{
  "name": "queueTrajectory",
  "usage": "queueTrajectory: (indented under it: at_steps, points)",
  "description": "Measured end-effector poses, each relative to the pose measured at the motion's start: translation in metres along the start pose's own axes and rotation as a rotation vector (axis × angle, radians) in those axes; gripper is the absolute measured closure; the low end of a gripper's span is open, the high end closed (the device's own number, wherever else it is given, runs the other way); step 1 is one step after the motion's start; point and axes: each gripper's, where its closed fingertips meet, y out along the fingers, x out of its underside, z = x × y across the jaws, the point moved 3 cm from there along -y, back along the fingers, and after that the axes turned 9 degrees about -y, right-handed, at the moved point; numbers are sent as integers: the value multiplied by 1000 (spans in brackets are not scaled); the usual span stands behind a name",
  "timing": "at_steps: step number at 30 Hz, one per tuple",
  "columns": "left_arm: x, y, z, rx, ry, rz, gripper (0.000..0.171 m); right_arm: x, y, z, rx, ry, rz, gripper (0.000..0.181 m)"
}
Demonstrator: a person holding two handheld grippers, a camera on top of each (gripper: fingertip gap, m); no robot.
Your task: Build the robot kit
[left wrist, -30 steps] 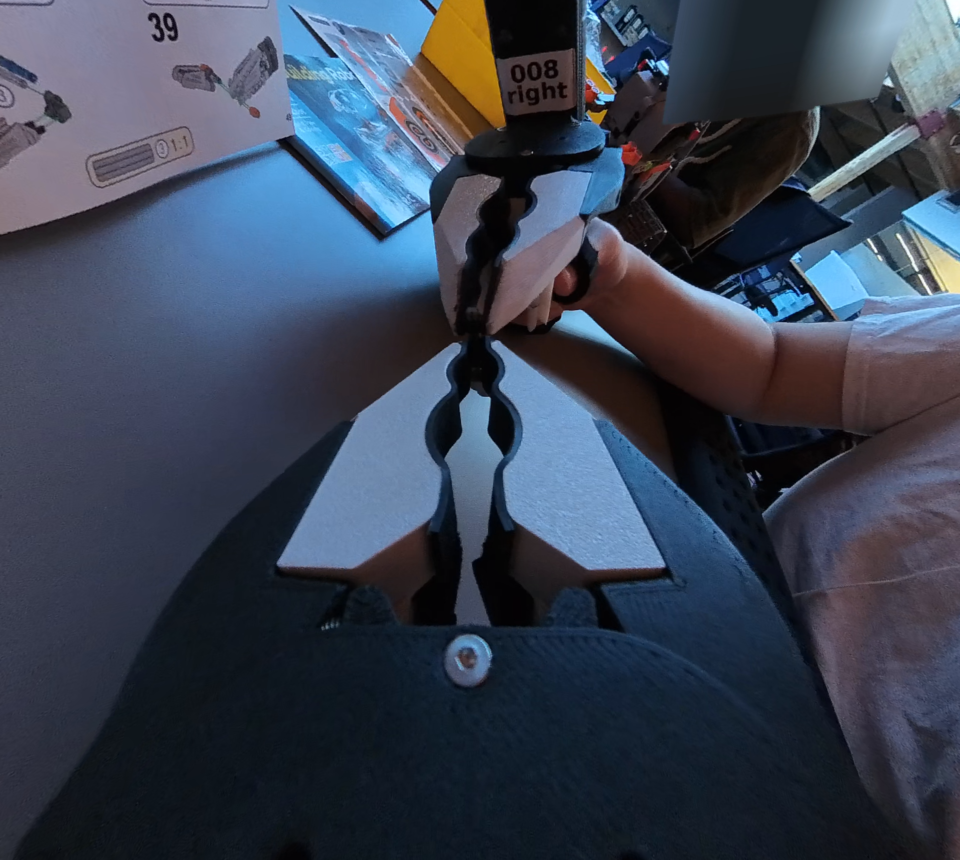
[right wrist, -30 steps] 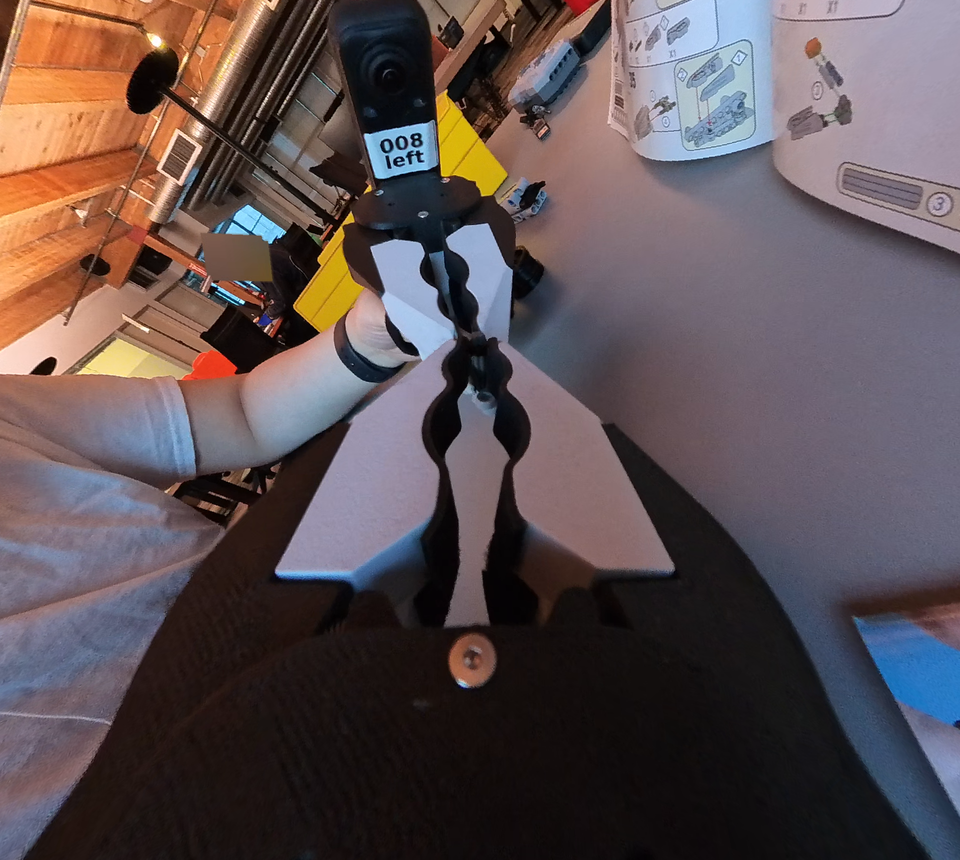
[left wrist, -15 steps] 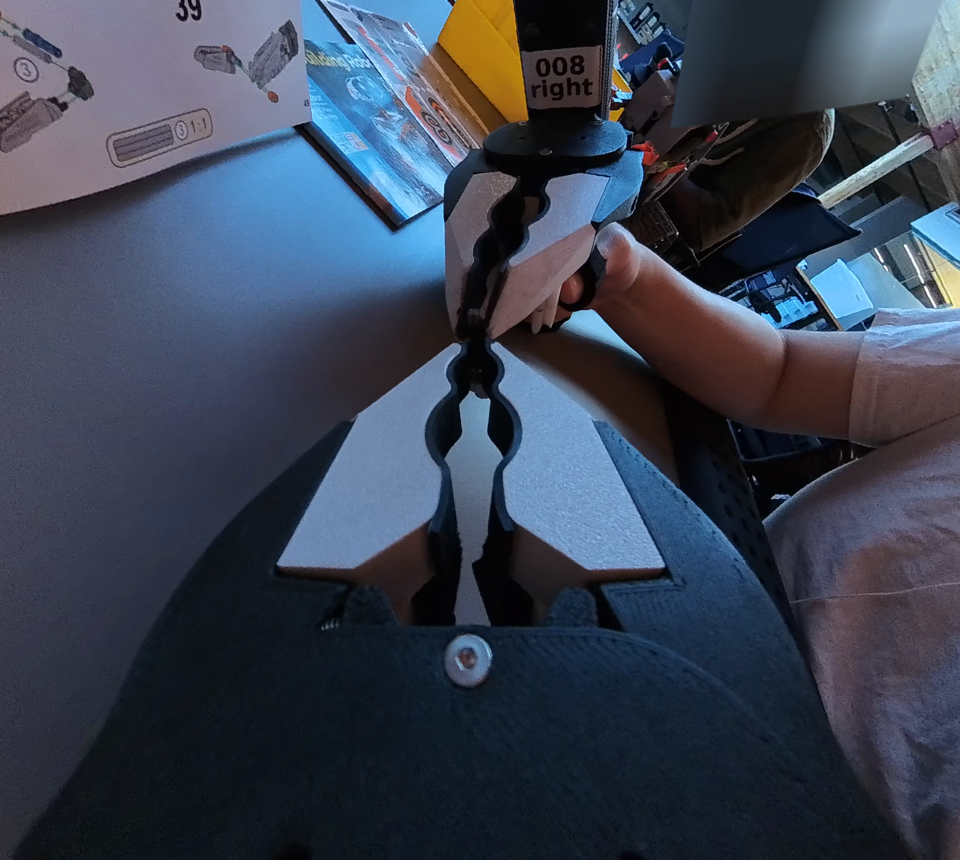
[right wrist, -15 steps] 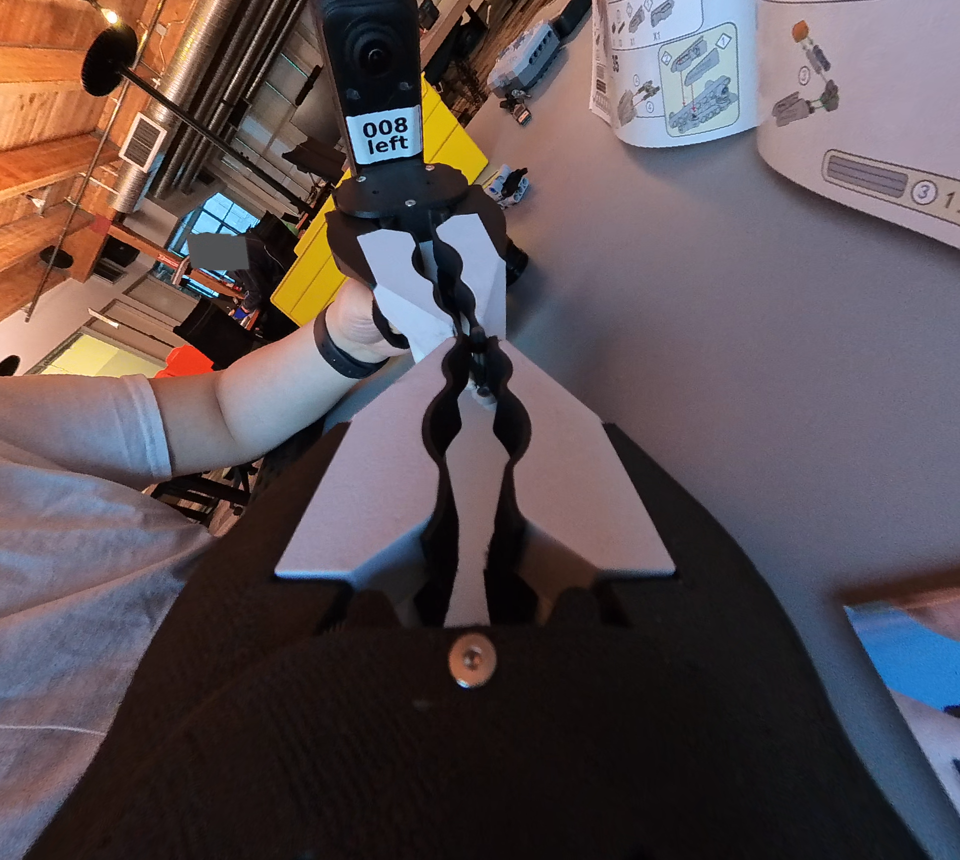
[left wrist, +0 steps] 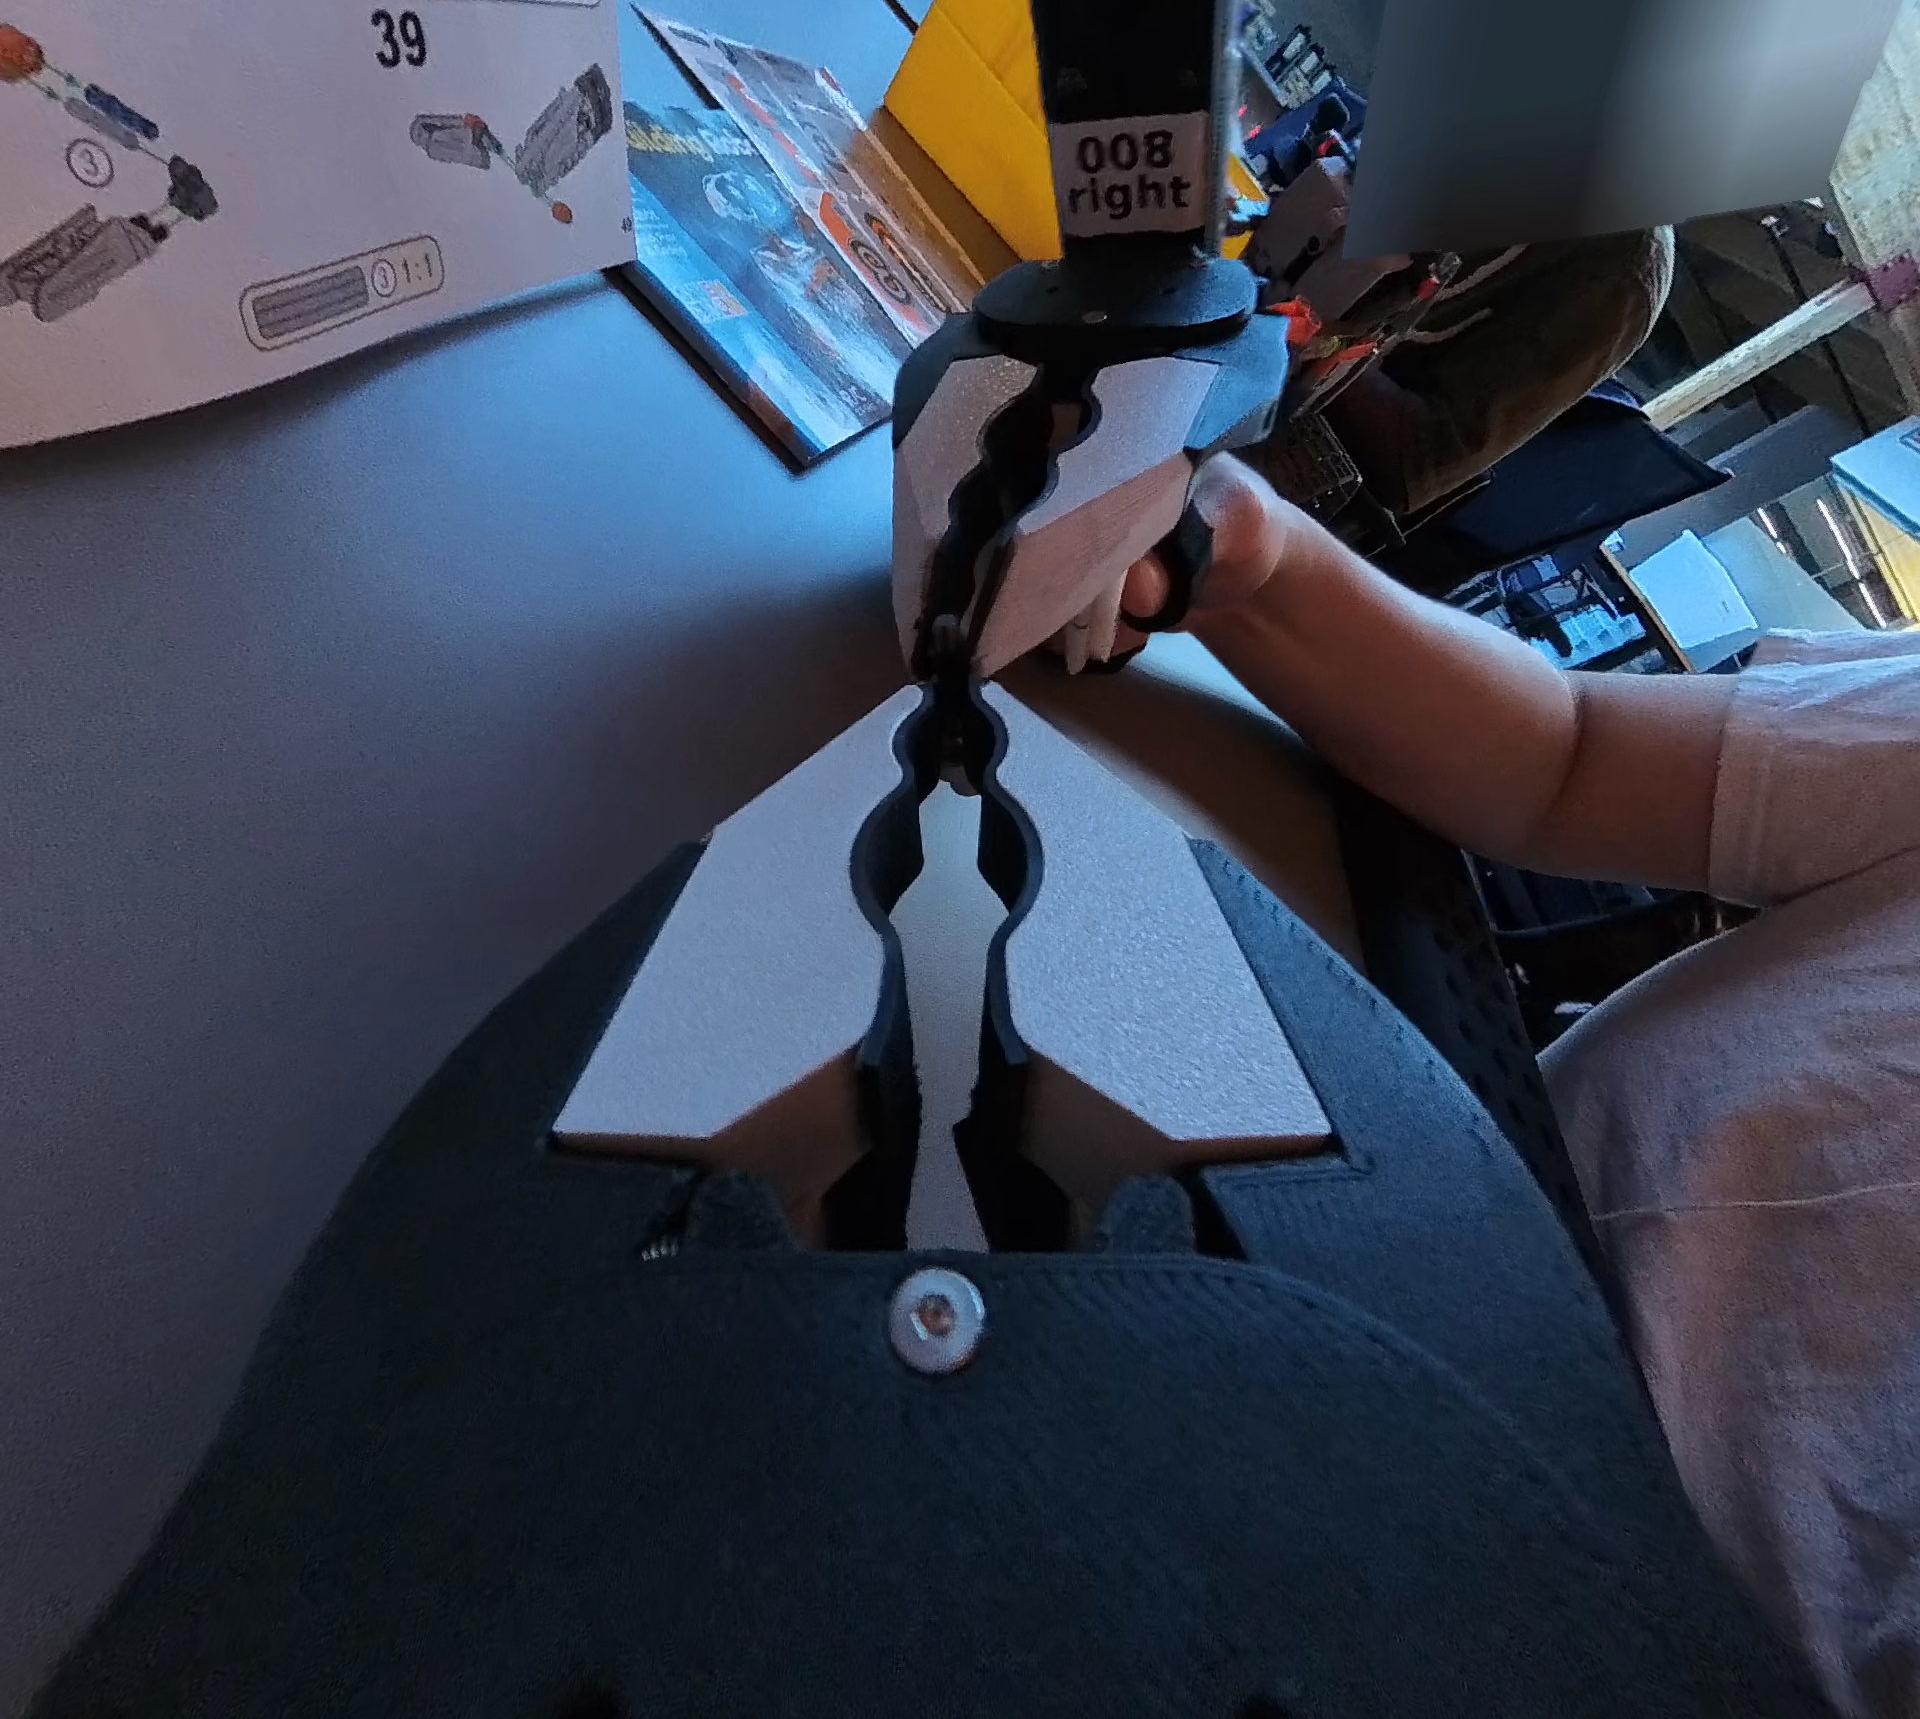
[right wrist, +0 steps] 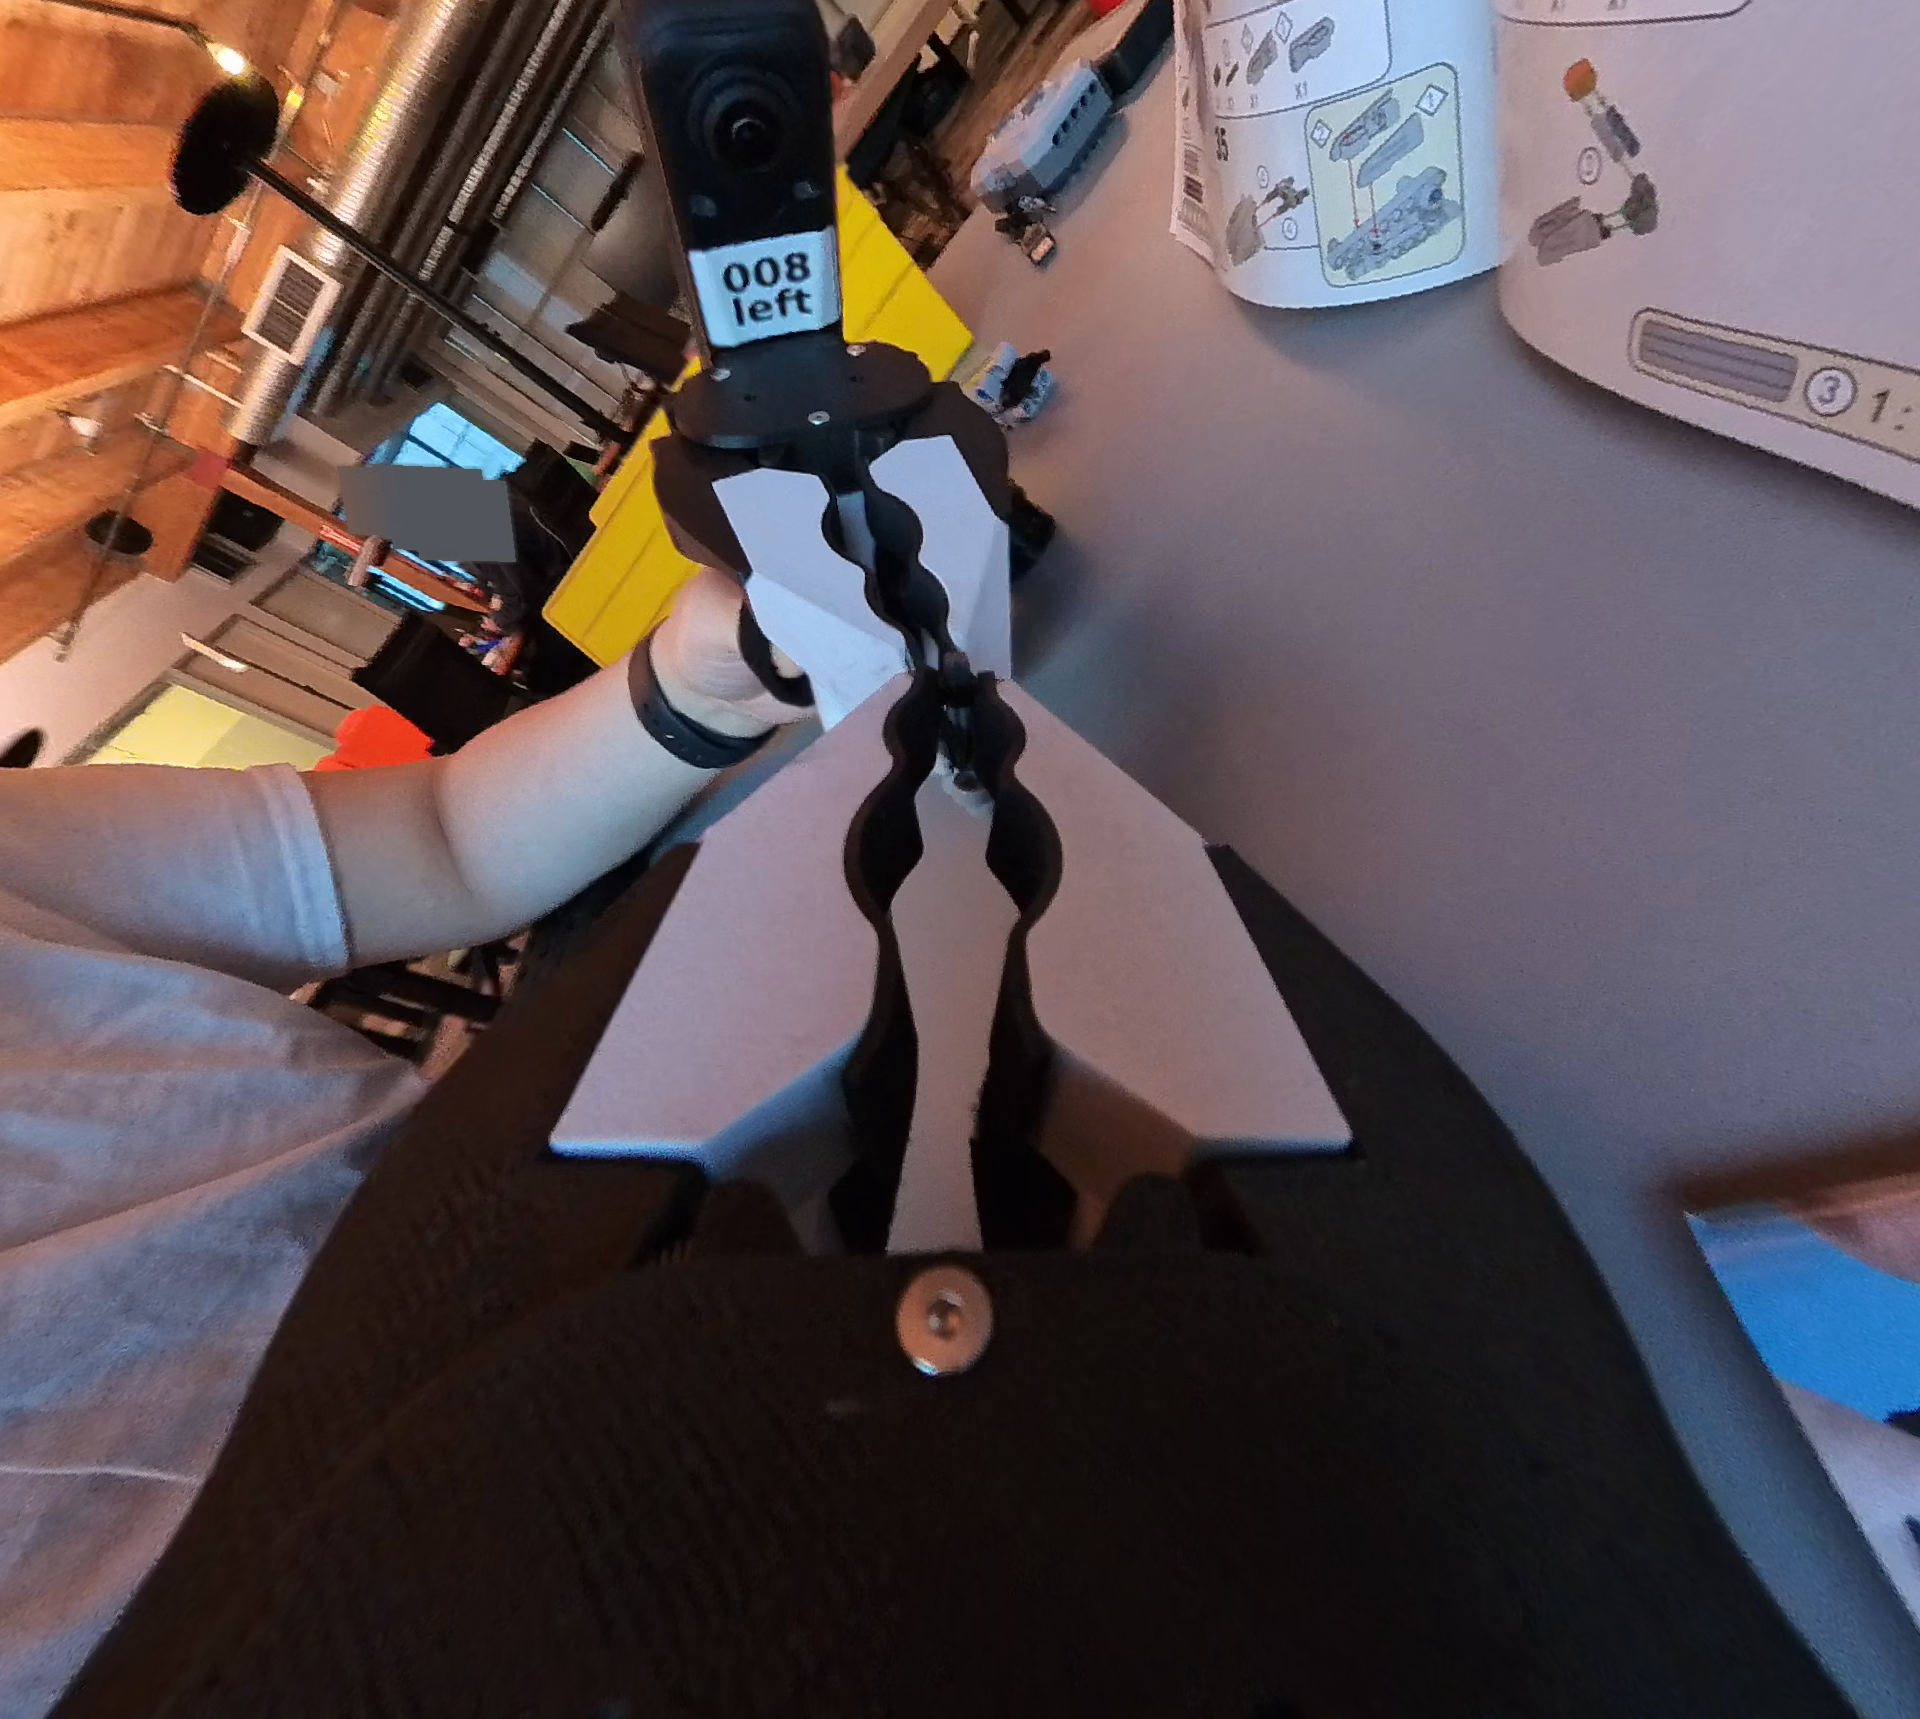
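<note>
My two grippers meet tip to tip above a grey table point(left wrist: 312, 734). In the left wrist view, my left gripper point(left wrist: 951, 719) is shut on a small dark toy part point(left wrist: 954, 739) pinched at its tips. My right gripper point(left wrist: 943, 646), held by a hand point(left wrist: 1226, 547), points back at it and grips the other end of the same small dark piece. In the right wrist view, my right gripper point(right wrist: 956, 724) is shut on the small dark part point(right wrist: 961, 739), which has a pale bit below it. My left gripper point(right wrist: 948, 667) faces it, touching at the tips.
Open building-instruction pages point(left wrist: 260, 111) point(right wrist: 1683, 163) lie on the table beyond the grippers. A blue printed booklet point(left wrist: 748, 256) and a yellow box point(left wrist: 977, 80) are further back. A grey block unit point(right wrist: 1049, 142) and small toy pieces point(right wrist: 1013, 386) sit on the far side of the table. Left and right tips are no more than a few centimetres apart.
Both grippers stay shut and tip to tip on the small part. The pair has shifted and tilted a little over the table, so the instruction pages sit differently in both views.
</note>
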Motion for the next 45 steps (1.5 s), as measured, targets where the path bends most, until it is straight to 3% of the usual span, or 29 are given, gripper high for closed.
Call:
queueTrajectory:
  at_steps: [17, 22, 27, 45]
  points:
    - [-3, 1, 2, 41, -48, 27, 170, -6, -4, 3, -26, 53, 54, 175]
    - [-4, 1, 1, 39, -54, 32, 170, -10, -7, 5, -37, 86, 98, 166]
    - [-3, 2, 1, 33, -44, 21, 170, -7, -4, 5, -14, 69, 64, 175]
    - [1, 2, -3, -24, -33, -5, 171, 2, 0, 4, 30, 21, -16, 174]
